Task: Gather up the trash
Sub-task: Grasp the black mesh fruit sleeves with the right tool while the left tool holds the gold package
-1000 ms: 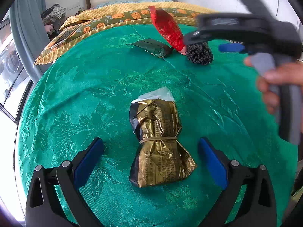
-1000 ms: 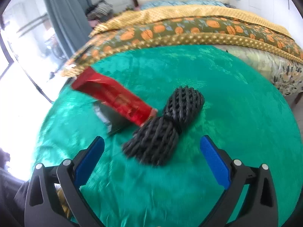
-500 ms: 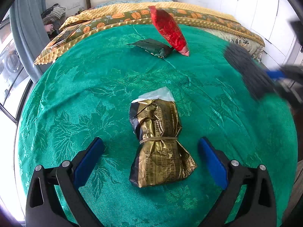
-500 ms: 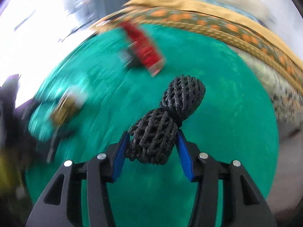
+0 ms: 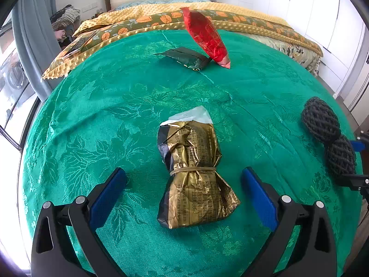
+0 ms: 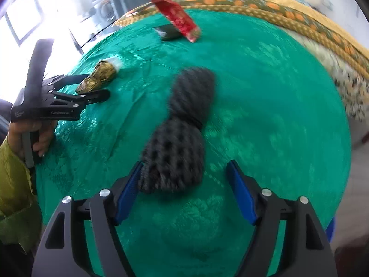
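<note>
Left hand-held gripper (image 5: pixel 184 184) wide open, low over green-clothed worktop (image 5: pixel 92 115), gold foil packet (image 5: pixel 193 175) lying between fingers, untouched. Close squarely on banded waist; crinkled foil likely slips otherwise.

Right hand-held gripper (image 6: pixel 184 184) spread wide, black mesh bundle (image 6: pixel 180 143) against left pad only; blur hides whether bundle hangs or falls.

Red wrapper (image 5: pixel 205 37) leans on dark green packet (image 5: pixel 184 58), far side.

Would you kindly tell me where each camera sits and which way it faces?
Left wrist: behind the open left tongs, facing the gold foil packet and the bed beyond.
Right wrist: behind the open right tongs, facing the black mesh bundle; left hand visible.
Shared: packet, bundle, red wrapper, green tablecloth.
</note>
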Motion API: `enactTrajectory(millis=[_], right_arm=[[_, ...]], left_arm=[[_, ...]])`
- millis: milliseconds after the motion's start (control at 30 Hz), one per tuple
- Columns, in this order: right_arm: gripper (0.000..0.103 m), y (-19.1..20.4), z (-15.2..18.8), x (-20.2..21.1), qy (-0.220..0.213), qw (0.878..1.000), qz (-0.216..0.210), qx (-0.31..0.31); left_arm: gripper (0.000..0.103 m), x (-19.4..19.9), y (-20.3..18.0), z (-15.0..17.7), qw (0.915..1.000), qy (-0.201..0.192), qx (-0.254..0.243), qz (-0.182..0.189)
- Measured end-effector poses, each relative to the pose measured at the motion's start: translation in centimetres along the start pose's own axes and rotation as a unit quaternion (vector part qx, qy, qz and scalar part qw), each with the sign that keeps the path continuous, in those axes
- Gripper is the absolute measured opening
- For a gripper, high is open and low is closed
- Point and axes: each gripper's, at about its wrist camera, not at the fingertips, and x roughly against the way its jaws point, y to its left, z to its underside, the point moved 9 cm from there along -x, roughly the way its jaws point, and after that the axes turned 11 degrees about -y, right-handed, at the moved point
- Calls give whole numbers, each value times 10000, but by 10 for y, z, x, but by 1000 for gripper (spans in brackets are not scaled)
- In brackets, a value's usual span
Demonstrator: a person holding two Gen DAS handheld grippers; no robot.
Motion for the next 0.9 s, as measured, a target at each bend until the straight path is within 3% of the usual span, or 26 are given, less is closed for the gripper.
enactTrajectory(millis=[200, 367, 533, 667, 733, 867, 900], right_arm=[[81, -6, 9, 10, -10, 9998, 112, -143], [85, -9, 10, 31, -81, 9997, 149, -182], [85, -7, -10, 35, -140, 9997, 116, -170], [85, 4, -31, 16, 26, 9999, 136, 66], [83, 7, -38, 6, 138, 9996, 215, 152], [75, 13, -47, -13, 315, 9983, 331, 374], [67, 12, -48, -18, 357, 9977, 405, 419]], left_arm=[[98, 2, 0, 0, 9999, -12, 37, 92], [98, 18, 6, 6, 9982, -65, 208, 556], [98, 31, 6, 2, 9943, -155, 532, 912], [98, 23, -5, -3, 9970, -22, 236, 736], [93, 19, -8, -5, 9984, 17, 29, 563], [86, 13, -6, -7, 9991, 137, -40, 399], [82, 12, -6, -6, 9992, 167, -56, 365]])
